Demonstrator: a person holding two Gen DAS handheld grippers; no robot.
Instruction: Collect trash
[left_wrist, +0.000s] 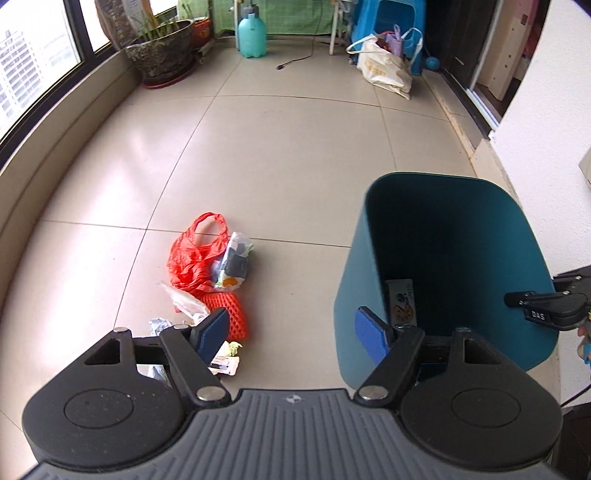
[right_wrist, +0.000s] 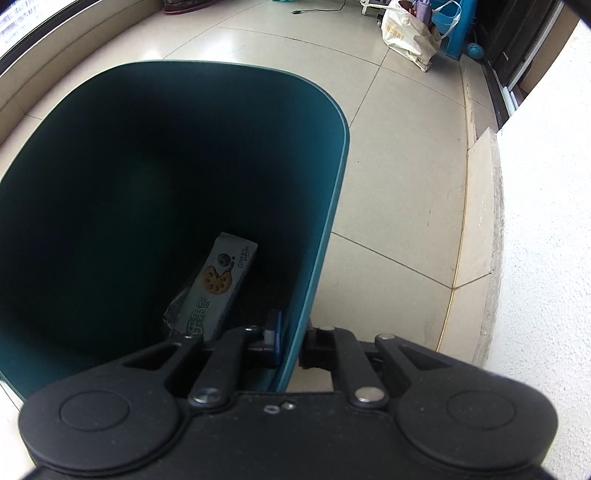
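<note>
A heap of trash lies on the tiled floor: a red plastic bag (left_wrist: 192, 258), a printed wrapper (left_wrist: 234, 262), an orange foam net (left_wrist: 225, 312), a clear bag (left_wrist: 184, 301) and small wrappers (left_wrist: 227, 360). My left gripper (left_wrist: 291, 338) hovers open between the heap and the teal bin (left_wrist: 443, 236), with nothing between its blue pads. The bin holds a biscuit box (right_wrist: 218, 284). My right gripper (right_wrist: 293, 341) is shut on the bin's near rim (right_wrist: 295, 325), one pad inside and one outside. It also shows at the right edge of the left wrist view as the right gripper (left_wrist: 517, 299).
A large plant pot (left_wrist: 162, 51), a teal sprayer bottle (left_wrist: 252, 35), a blue stool (left_wrist: 391, 29) and a cream tote bag (left_wrist: 384, 68) line the far end. A black cable (left_wrist: 295, 61) lies on the floor. A white wall (left_wrist: 546, 110) stands right, windows left.
</note>
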